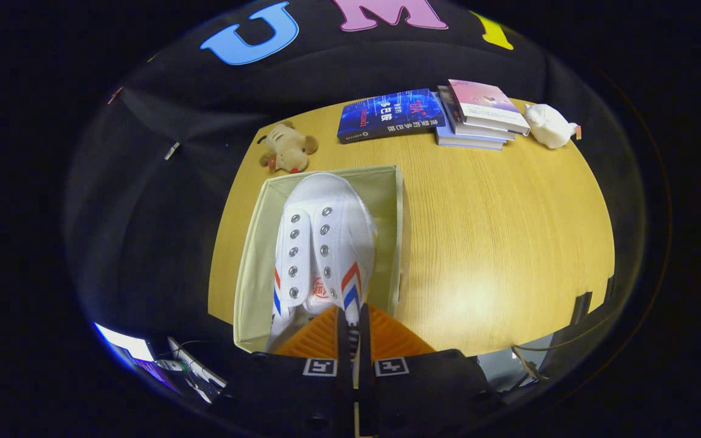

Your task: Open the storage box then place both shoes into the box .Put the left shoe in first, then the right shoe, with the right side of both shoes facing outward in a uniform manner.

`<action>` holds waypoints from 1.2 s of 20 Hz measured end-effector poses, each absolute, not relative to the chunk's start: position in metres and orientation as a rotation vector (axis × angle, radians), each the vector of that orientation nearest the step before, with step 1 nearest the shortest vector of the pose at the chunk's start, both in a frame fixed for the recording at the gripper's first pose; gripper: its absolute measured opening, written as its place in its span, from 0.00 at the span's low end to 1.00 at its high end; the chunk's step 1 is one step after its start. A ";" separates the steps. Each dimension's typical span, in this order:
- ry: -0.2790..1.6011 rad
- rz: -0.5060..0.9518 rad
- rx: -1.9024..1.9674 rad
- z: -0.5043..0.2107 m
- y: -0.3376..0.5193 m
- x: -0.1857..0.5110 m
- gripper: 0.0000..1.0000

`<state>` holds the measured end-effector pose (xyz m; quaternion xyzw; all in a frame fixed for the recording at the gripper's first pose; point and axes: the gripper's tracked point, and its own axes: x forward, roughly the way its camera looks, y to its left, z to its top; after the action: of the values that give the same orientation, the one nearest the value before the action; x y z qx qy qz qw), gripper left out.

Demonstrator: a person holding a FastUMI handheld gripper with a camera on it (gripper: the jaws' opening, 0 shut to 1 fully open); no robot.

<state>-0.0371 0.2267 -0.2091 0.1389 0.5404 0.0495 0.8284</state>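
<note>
A white canvas shoe point(324, 243) with red and blue side stripes and metal eyelets hangs toe-forward over the open beige storage box point(400, 225). My gripper point(352, 331) is shut on the shoe's heel end, the fingers pinching its rim. The shoe covers most of the box's inside, so its floor is largely hidden. The box stands on the wooden table point(496, 243) with its mouth facing up at me.
Beyond the box lie a small plush dog point(288, 149), a blue book point(387, 114), a stack of books point(478, 115) and a white plush toy point(548, 125). Bare table lies to the right of the box. A cable point(545, 356) hangs past the near table edge.
</note>
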 end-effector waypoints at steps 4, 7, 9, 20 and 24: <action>1.141 0.092 0.261 -0.219 0.235 -0.030 0.17; 1.082 0.161 0.281 -0.206 0.257 -0.024 0.43; 1.013 0.207 0.228 -0.189 0.259 -0.018 0.80; 0.731 0.113 0.220 -0.117 0.175 -0.002 0.99; 0.612 0.094 0.195 -0.081 0.127 0.007 0.99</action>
<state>0.0072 0.1268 -0.0805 0.0960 0.3008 0.0460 0.9477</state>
